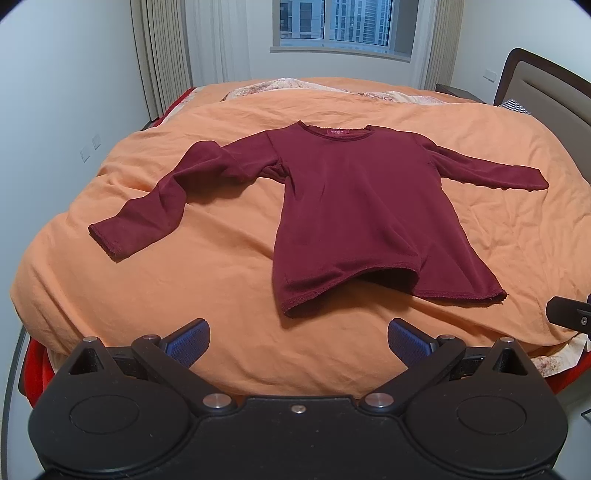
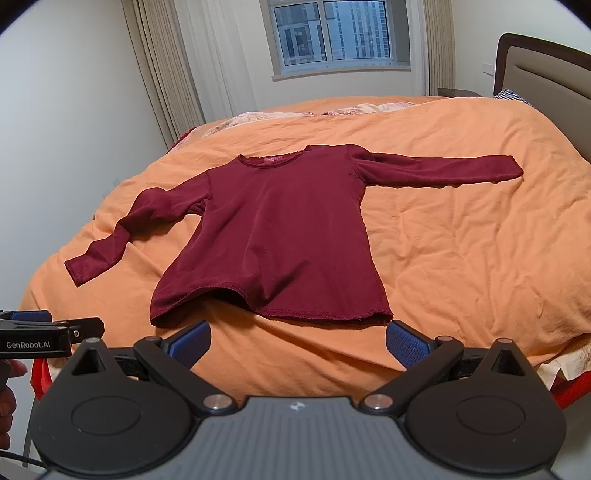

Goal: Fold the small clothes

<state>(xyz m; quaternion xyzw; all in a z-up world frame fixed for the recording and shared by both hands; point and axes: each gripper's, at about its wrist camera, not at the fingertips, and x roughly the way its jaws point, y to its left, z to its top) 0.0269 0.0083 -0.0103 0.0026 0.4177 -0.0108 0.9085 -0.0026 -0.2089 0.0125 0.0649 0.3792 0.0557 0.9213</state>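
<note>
Left wrist view looks across a bed covered by an orange duvet [image 1: 229, 266], with a dark red long-sleeved shirt [image 1: 354, 206] spread flat on it, neckline toward the far edge and hem toward the near edge. One sleeve [image 1: 159, 199] bends at the elbow and trails toward the near left corner of the bed; the other sleeve [image 1: 487, 170] lies nearly straight toward the right edge, on the headboard [image 1: 546, 92] side. The hem's front layer is lifted a little in the middle, showing a dark gap. A small red label sits inside the neckline.

The left gripper [image 1: 298, 341] hangs above the near edge of the bed with its blue-padded fingers spread wide, holding nothing, short of the hem. The right gripper [image 2: 298, 341] is likewise spread wide and empty, its fingertips just short of the hem's corners. A window [image 2: 340, 33] and curtains [image 2: 166, 74] stand beyond the far edge.
</note>
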